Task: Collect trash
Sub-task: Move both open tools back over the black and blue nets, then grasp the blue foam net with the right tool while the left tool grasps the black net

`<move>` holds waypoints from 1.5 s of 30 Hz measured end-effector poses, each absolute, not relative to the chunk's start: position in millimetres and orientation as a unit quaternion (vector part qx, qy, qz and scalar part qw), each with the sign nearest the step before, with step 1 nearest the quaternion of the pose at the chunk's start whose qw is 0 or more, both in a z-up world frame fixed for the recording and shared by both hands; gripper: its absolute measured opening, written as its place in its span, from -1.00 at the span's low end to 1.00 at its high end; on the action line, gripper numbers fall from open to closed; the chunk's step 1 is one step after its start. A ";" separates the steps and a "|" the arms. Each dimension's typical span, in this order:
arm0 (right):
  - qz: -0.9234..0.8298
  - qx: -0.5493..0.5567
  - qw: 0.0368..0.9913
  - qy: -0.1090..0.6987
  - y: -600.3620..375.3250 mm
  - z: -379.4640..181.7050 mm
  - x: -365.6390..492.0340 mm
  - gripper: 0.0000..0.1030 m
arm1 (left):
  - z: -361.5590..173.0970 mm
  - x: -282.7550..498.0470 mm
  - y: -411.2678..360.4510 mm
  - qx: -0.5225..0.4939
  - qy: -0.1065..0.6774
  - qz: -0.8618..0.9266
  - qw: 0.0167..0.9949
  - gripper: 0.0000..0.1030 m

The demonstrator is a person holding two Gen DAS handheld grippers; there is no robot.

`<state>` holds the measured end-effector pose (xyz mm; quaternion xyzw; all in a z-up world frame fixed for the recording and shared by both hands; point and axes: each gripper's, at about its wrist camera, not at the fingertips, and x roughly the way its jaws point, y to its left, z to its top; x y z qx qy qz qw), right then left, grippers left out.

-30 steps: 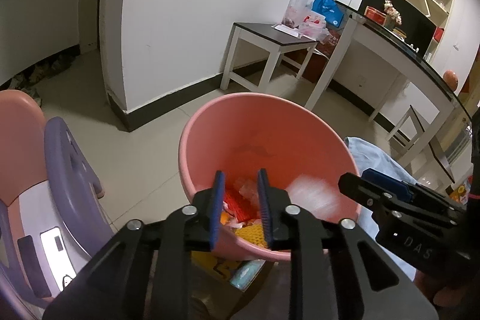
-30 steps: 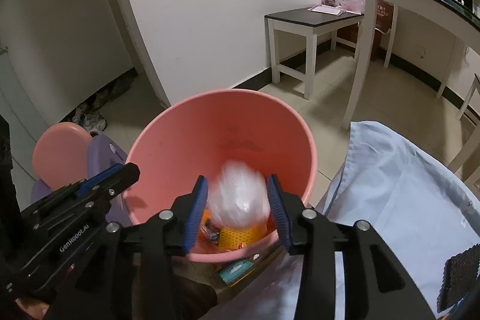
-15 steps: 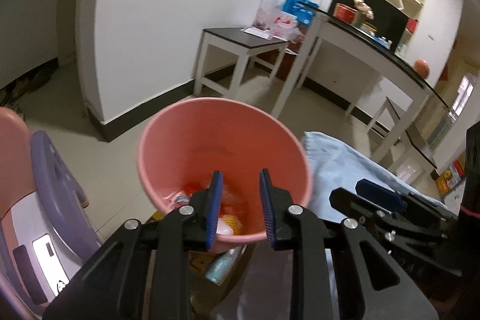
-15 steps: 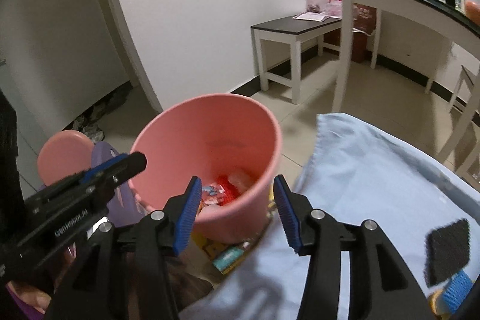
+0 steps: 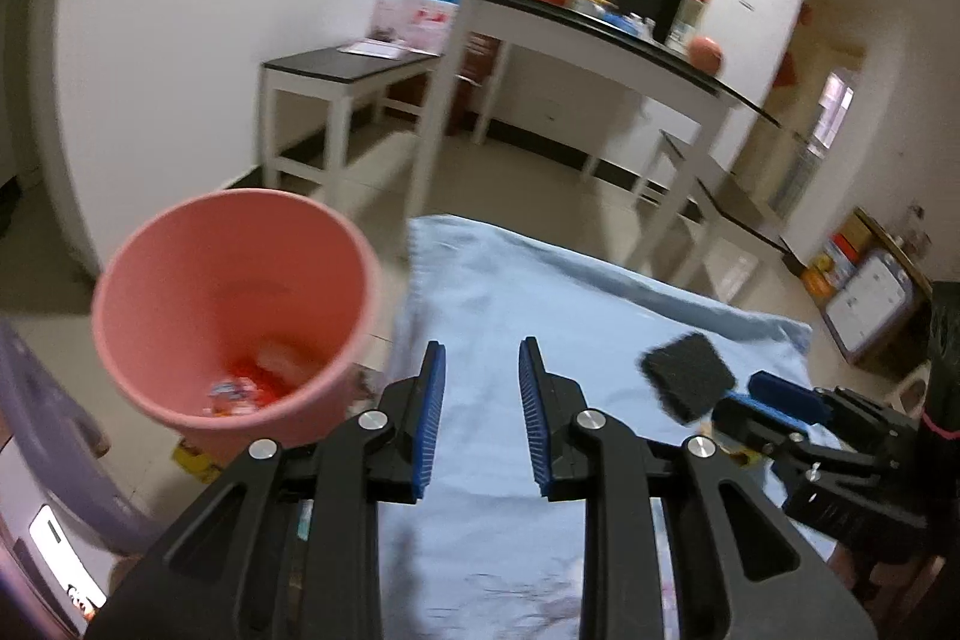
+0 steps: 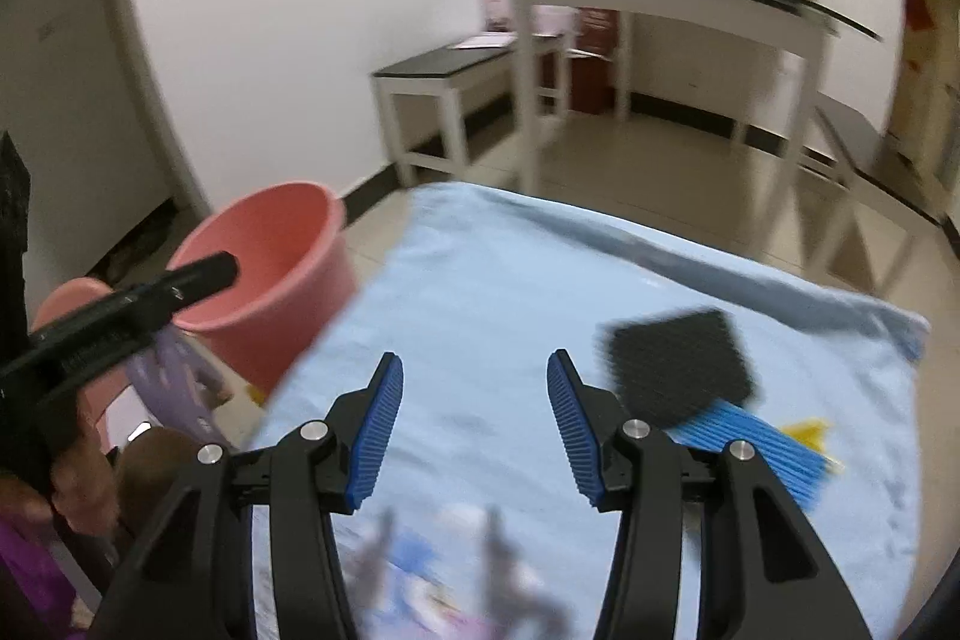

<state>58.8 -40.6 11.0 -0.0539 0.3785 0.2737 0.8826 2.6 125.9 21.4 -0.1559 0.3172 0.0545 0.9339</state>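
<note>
A pink bucket (image 5: 228,268) stands on the floor at the left, with red and white wrappers (image 5: 258,382) at its bottom. Beside it lies a light blue cloth (image 5: 540,292). My left gripper (image 5: 481,358) hovers open over the cloth's near left part, nothing between its fingers. My right gripper (image 6: 474,370) is open and empty above the cloth (image 6: 492,280), right of the bucket (image 6: 282,244). On the cloth to the right lie a black sponge (image 6: 678,364), a blue ribbed piece (image 6: 762,436) and a yellow scrap (image 6: 807,430). A blurred printed wrapper (image 6: 432,568) lies under the right gripper.
A purple and pink child's chair (image 5: 42,400) stands left of the bucket. Behind are a low white side table (image 5: 336,88) and a long white desk (image 5: 600,34) with clutter on top. The right gripper (image 5: 756,403) shows next to the sponge (image 5: 687,376).
The right gripper let go of a white crumpled ball over the bucket and opened wider. Both grippers then swung right, away from the bucket and over the blue cloth.
</note>
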 end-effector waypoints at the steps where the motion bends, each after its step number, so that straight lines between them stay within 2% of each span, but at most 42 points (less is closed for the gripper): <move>1: 0.265 -0.054 0.885 0.380 -55.1 10.0 60.9 -0.01 | 20.4 6.1 119.6 -0.153 0.320 0.046 0.934 -0.51; 7: 0.240 -0.068 0.886 0.392 -106.9 -5.4 68.7 0.05 | 11.1 25.3 81.4 -0.124 0.340 0.008 0.932 -0.51; 16: 0.238 -0.078 0.871 0.423 -125.4 -38.1 86.9 0.05 | -7.1 63.5 35.8 -0.083 0.374 -0.041 0.923 -0.51; 18: 0.237 -0.080 0.867 0.430 -127.7 -44.3 90.2 -0.09 | -13.4 76.1 31.2 -0.084 0.383 -0.052 0.918 -0.51; 20: 0.234 -0.081 0.865 0.436 -129.7 -49.3 92.0 -0.42 | -18.2 87.9 28.2 -0.087 0.392 -0.061 0.914 -0.51; 22: 0.231 -0.075 0.865 0.438 -134.3 -53.2 94.5 -0.61 | -25.0 101.4 25.3 -0.095 0.401 -0.071 0.908 -0.51; 24: 0.231 -0.062 0.866 0.440 -140.2 -55.9 96.4 -0.72 | -30.8 113.5 22.0 -0.108 0.406 -0.081 0.904 -0.51; 30: 0.235 -0.039 0.866 0.440 -153.6 -59.8 97.4 -0.79 | -40.1 150.1 7.0 -0.098 0.409 -0.081 0.904 -0.48; 34: 0.240 -0.029 0.865 0.440 -156.3 -59.5 99.0 -0.79 | -46.9 173.8 -5.5 -0.086 0.405 -0.080 0.907 -0.29; 38: 0.243 -0.019 0.863 0.442 -162.5 -61.1 101.1 -0.79 | -65.5 192.8 -12.1 -0.075 0.422 -0.071 0.900 -0.27; 45: 0.245 -0.005 0.861 0.445 -173.5 -62.7 105.4 -0.79 | -73.3 180.3 -18.6 -0.069 0.449 -0.093 0.886 -0.20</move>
